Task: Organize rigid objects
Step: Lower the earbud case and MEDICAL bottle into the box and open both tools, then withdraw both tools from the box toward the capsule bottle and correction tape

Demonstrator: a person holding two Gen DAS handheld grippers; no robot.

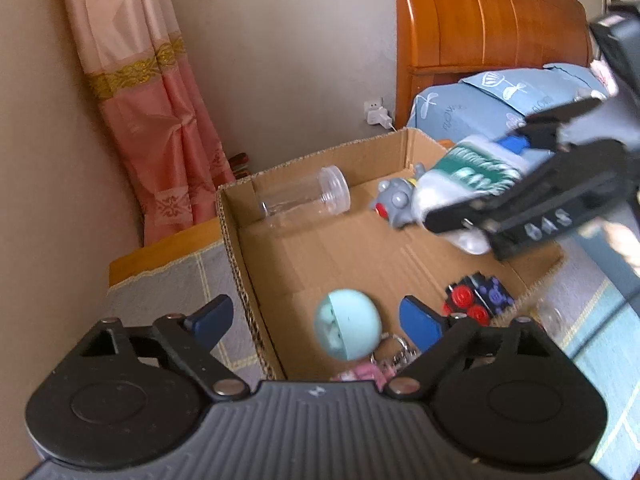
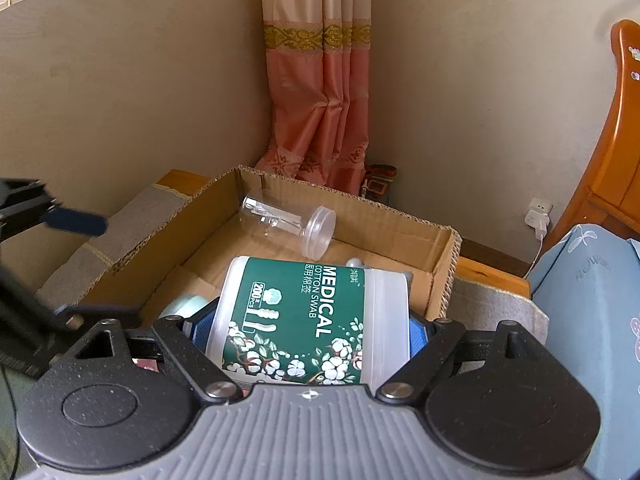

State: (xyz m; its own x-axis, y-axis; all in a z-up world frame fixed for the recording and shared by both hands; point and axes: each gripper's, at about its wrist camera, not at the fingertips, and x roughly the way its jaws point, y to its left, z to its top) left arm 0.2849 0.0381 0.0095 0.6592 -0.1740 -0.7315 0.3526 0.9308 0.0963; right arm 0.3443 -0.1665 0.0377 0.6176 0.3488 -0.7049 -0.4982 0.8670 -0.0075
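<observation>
My right gripper (image 2: 304, 328) is shut on a white cotton swab tub with a green label (image 2: 308, 316) and holds it above the open cardboard box (image 2: 448, 272); tub and gripper also show in the left wrist view (image 1: 464, 176). My left gripper (image 1: 316, 316) is open and empty over the box's near left corner. In the box (image 1: 236, 240) lie a clear plastic jar (image 1: 304, 196), a grey toy figure (image 1: 394, 200), a pale blue ball (image 1: 348, 328), a black toy with red wheels (image 1: 476, 300) and a keyring with a pink item (image 1: 384, 360).
The box stands on a grey patterned cloth (image 1: 176, 292) over a wooden surface. A pink curtain (image 1: 152, 120) hangs in the corner. A wooden headboard (image 1: 492, 16) and blue bedding (image 1: 500, 96) are at the right, with a wall plug (image 1: 376, 114).
</observation>
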